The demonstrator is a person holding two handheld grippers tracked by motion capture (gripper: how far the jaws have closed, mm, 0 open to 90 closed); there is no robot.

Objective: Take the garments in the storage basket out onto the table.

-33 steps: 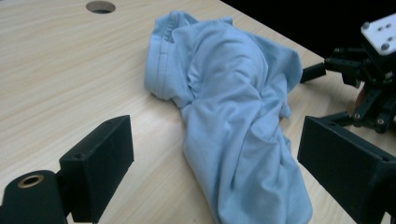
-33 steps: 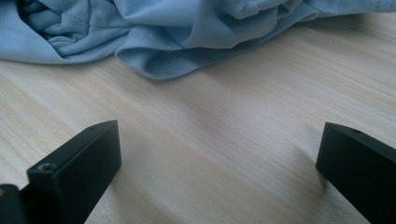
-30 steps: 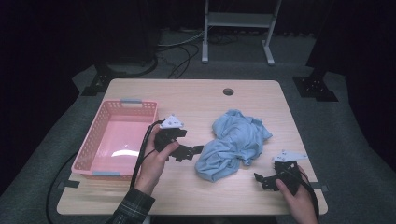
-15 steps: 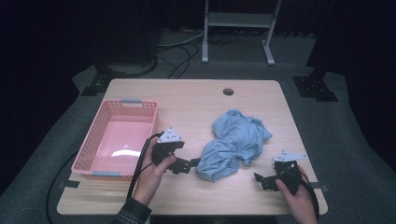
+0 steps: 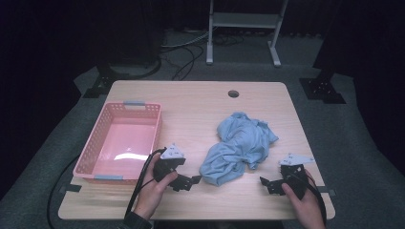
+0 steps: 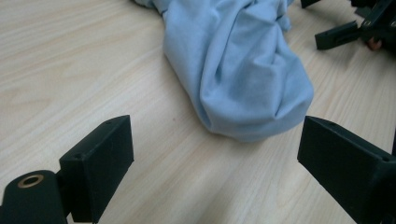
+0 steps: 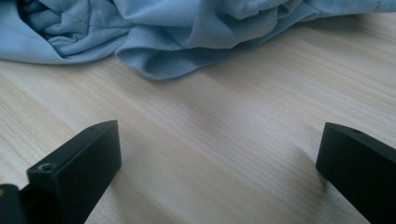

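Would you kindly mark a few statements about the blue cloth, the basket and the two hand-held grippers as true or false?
1. The blue cloth lies crumpled on the table. True.
2. The pink basket holds the cloth. False: the basket is empty.
3. The left hand-held gripper is open, close to the cloth's near end. True.
4. The right hand-held gripper clamps the cloth. False: it is open, apart from it.
5. The basket is left of the cloth in the high view. True.
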